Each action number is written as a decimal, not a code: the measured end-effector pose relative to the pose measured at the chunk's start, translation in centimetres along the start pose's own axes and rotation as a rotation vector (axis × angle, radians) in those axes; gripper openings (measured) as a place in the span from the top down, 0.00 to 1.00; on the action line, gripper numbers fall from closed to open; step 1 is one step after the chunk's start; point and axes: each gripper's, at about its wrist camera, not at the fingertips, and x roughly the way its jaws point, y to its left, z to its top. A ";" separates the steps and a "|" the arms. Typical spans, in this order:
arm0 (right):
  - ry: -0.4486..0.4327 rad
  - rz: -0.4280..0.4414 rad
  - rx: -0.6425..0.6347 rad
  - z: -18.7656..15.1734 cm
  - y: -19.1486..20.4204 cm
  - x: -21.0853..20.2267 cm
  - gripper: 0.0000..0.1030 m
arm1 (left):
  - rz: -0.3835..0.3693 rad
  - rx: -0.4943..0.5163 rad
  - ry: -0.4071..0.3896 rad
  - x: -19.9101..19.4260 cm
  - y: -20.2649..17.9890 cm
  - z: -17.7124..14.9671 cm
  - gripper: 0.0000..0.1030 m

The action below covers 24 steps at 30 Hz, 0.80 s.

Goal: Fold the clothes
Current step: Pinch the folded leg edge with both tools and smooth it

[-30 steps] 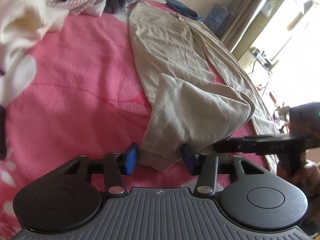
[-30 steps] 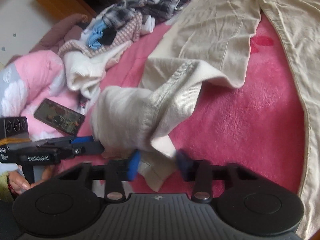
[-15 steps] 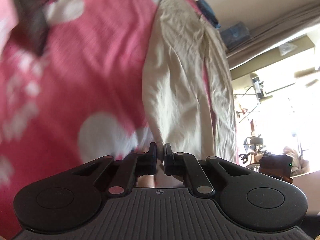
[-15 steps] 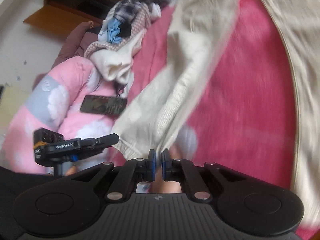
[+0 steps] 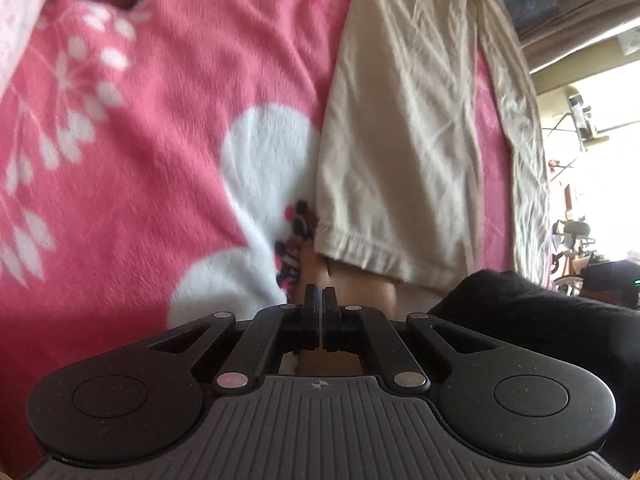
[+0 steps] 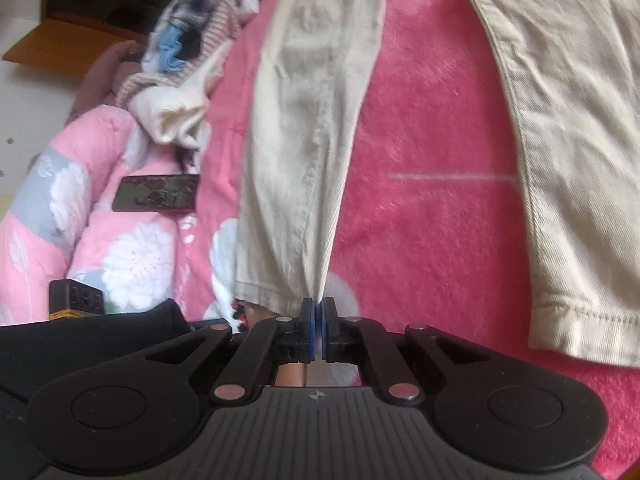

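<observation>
Beige trousers (image 5: 400,128) lie on a pink blanket (image 5: 160,128). One leg (image 6: 296,152) is stretched straight and taut toward me. In the right wrist view its hem narrows into my right gripper (image 6: 318,312), which is shut on the hem's right corner. My left gripper (image 5: 322,300) is shut just below the hem's left end (image 5: 352,250), and shaded cloth under the hem runs down to its closed jaws. The other leg (image 6: 568,168) lies flat to the right, its hem (image 6: 584,320) free.
A pile of mixed clothes (image 6: 188,40) sits at the far left of the bed. A dark phone (image 6: 156,199) lies beside a pink floral quilt (image 6: 80,220). A black sleeve or gripper body (image 6: 120,344) fills the low left. Window and furniture (image 5: 580,120) lie beyond the bed.
Both grippers were open around the folded-over hem, then shut on it. They have drawn it back toward me, so the doubled-over leg now lies straight.
</observation>
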 end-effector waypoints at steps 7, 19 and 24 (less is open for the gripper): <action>0.033 -0.125 -0.113 -1.3 1.0 -0.8 0.95 | 0.006 0.090 -0.137 -2.0 -1.4 2.4 0.79; -0.041 -0.096 -0.136 1.2 2.2 -0.7 0.93 | 0.054 0.122 -0.102 2.3 -2.2 3.9 0.71; -0.033 -0.090 -0.121 1.3 1.9 -0.3 0.93 | 0.125 0.159 -0.107 3.5 -2.7 4.0 0.81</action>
